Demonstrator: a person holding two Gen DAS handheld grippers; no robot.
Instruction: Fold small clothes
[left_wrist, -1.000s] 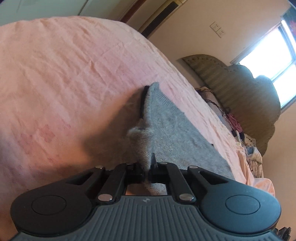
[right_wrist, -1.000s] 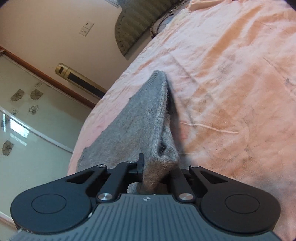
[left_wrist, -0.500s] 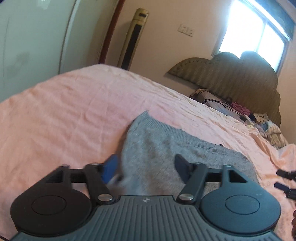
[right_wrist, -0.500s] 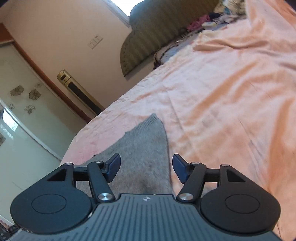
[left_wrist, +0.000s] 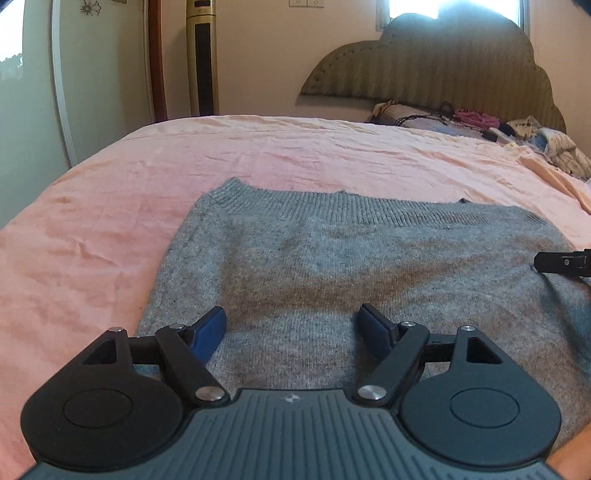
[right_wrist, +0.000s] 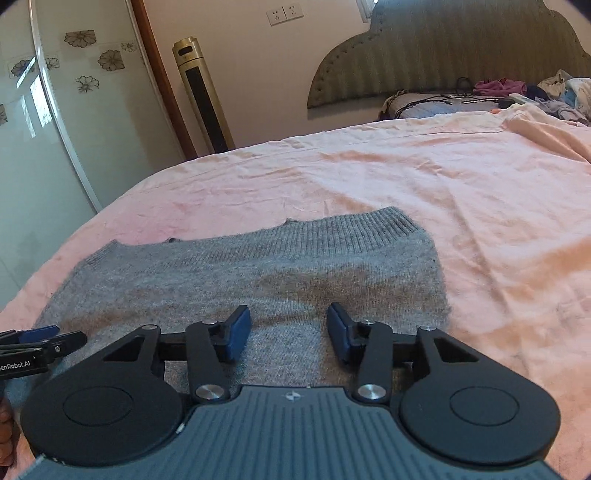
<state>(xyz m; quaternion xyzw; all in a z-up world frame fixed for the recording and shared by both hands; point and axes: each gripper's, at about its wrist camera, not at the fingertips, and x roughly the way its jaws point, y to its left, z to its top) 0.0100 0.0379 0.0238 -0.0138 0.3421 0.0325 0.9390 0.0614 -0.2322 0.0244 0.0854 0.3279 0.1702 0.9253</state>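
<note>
Grey knit, soft and limp: sweater (left_wrist: 332, 258) spread flat on the pink sheet (left_wrist: 110, 206) of the bed, ribbed hem at the far edge, one fold apparently made. Light, floppy, slightly fuzzy, so unlikely to slip from rubber pads but sure to sag and drape once lifted. Left hand-held gripper (left_wrist: 291, 325) hanging just over the near left part, jaws wide apart, nothing between them. Right hand-held gripper (right_wrist: 288, 328) over the near right part, jaws parted and just closing somewhat, pads clear of the cloth, nothing pinched. Best taken at two corners or along an edge, through both layers, pinched firmly and lifted together to keep the fold square. Stretchy, so no hard tugging.
</note>
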